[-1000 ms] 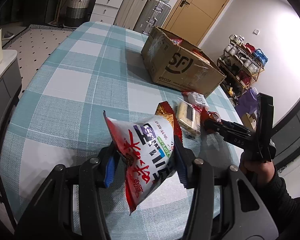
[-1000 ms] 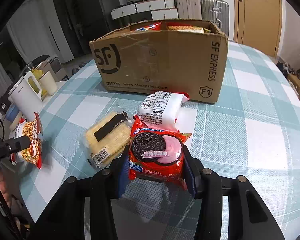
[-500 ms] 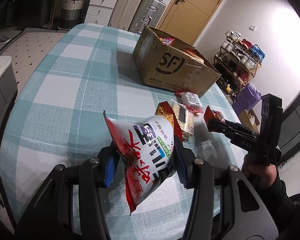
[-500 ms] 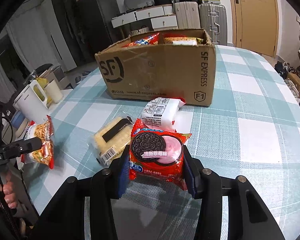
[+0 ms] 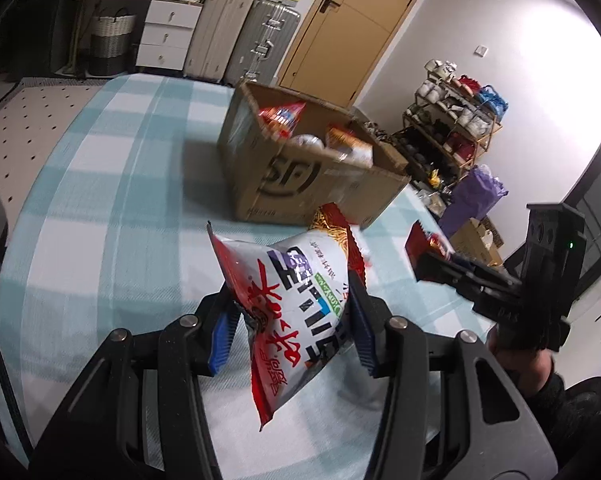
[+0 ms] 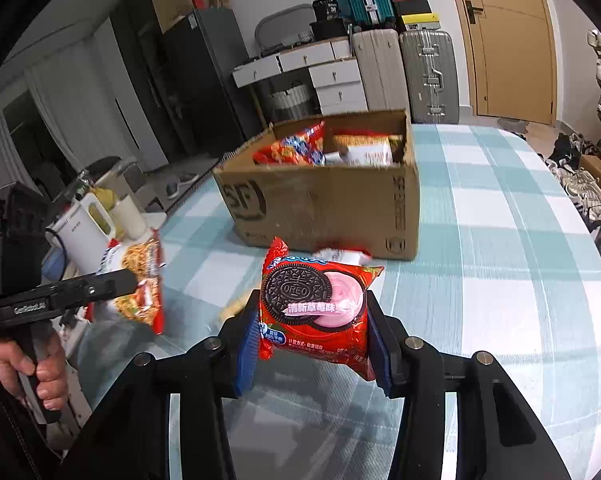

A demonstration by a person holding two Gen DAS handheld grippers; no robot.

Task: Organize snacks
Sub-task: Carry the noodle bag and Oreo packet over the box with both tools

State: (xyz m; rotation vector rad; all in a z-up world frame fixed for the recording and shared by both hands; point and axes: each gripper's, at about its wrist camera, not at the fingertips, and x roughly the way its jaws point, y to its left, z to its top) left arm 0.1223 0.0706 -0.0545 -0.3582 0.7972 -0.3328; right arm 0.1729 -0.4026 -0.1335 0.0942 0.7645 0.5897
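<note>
A white and red noodle snack bag (image 5: 296, 304) is clamped between the blue-padded jaws of the left gripper (image 5: 294, 330), with the bag tilted and its lower corner hanging below the pads, clear of the bench (image 5: 100, 240). In the right wrist view the same bag is seen from the side, lifted above the bench edge, with a person's hand (image 6: 28, 368) wrapped around the gripper handle. A red Oreo packet (image 6: 316, 312) is pinched at its two sides by the jaws of the right gripper (image 6: 314, 344) and is held upright, facing the camera, above the checked teal and white cloth that covers the bench. Beyond both held packets an open cardboard box (image 6: 324, 208) stands on the bench, marked with a courier logo on its front wall, and several snack packs (image 6: 296, 146) are seen lying inside it. A white wrapped packet (image 6: 342, 256) is partly visible on the bench between the Oreo packet and the box; what else lies there is hidden or blurred. A white kettle (image 6: 82, 232) stands off the bench to the left in the right wrist view. Suitcases (image 6: 428, 76) and a wooden door (image 6: 508, 36) are seen against the far wall.
</note>
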